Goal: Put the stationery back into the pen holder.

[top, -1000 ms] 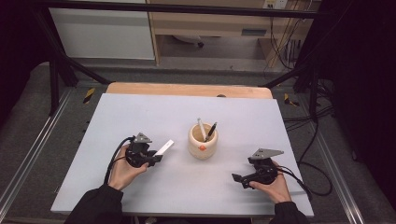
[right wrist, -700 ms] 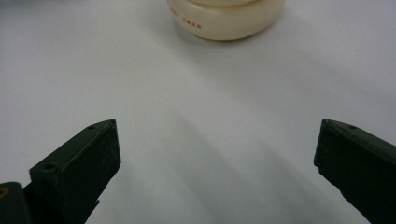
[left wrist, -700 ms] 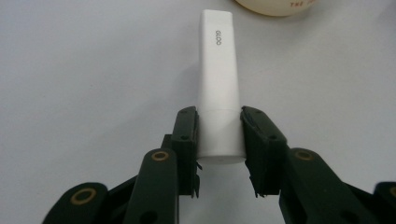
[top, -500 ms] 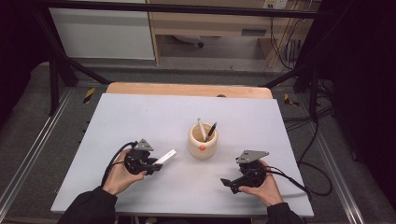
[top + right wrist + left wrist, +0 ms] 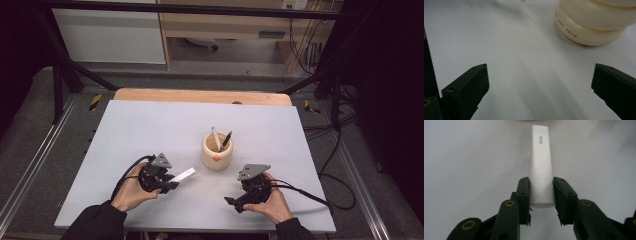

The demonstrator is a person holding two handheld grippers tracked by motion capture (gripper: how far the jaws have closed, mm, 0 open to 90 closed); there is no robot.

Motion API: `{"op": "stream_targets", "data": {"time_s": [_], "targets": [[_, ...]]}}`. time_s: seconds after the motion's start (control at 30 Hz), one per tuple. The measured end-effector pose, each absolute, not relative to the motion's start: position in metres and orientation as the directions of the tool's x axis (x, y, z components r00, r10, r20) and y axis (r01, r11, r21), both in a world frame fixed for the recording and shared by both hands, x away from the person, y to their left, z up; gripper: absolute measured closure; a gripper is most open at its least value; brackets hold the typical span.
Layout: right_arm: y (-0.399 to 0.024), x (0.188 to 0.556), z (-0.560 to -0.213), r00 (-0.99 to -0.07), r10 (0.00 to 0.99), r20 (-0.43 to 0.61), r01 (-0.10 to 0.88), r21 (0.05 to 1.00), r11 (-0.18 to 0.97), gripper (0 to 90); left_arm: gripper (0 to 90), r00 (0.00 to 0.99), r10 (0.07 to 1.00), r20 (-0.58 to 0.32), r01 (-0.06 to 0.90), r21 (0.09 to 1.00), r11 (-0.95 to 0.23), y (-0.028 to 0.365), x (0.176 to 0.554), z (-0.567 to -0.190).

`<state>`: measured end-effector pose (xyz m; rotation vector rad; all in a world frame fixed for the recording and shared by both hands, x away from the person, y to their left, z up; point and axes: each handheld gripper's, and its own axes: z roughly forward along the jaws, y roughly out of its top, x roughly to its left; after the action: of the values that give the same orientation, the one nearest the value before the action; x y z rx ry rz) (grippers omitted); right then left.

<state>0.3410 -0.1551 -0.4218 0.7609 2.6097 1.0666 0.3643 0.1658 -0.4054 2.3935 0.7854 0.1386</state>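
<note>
My left gripper (image 5: 541,183) is shut on the lower end of a white stick-shaped tube (image 5: 540,162) with small lettering, which points away over the white table top. In the high view that left gripper (image 5: 169,181) sits left of a cream cup (image 5: 217,154), and the white tube (image 5: 184,174) angles toward the cup. A white pen (image 5: 215,137) and a black pen (image 5: 226,140) stand in the cup. My right gripper (image 5: 233,202) is in front of the cup to the right, jaws pointing lower left. Close up, the right gripper (image 5: 541,77) is open with nothing between its jaws, and the cream cup (image 5: 589,22) lies beyond.
The white table top (image 5: 150,125) has a wooden strip (image 5: 200,96) along its far edge. Black cables (image 5: 305,192) trail from the right gripper toward the table's right edge. Metal frame rails (image 5: 30,160) run along both sides.
My right hand has moved left across the table, closer to the space in front of the cup. My left hand has drifted slightly toward the front edge, still holding the white tube.
</note>
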Motion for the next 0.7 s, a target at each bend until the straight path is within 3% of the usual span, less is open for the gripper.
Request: {"op": "stream_targets", "data": {"time_s": [0.7], "targets": [[-0.106,0.335,-0.408,-0.912,0.383,-0.143,0.208,0.644,0.736,3.3,66.9,0.870,0.482,-0.103,0.459,0.526,-0.716,0.132,0.360,-0.394]]}}
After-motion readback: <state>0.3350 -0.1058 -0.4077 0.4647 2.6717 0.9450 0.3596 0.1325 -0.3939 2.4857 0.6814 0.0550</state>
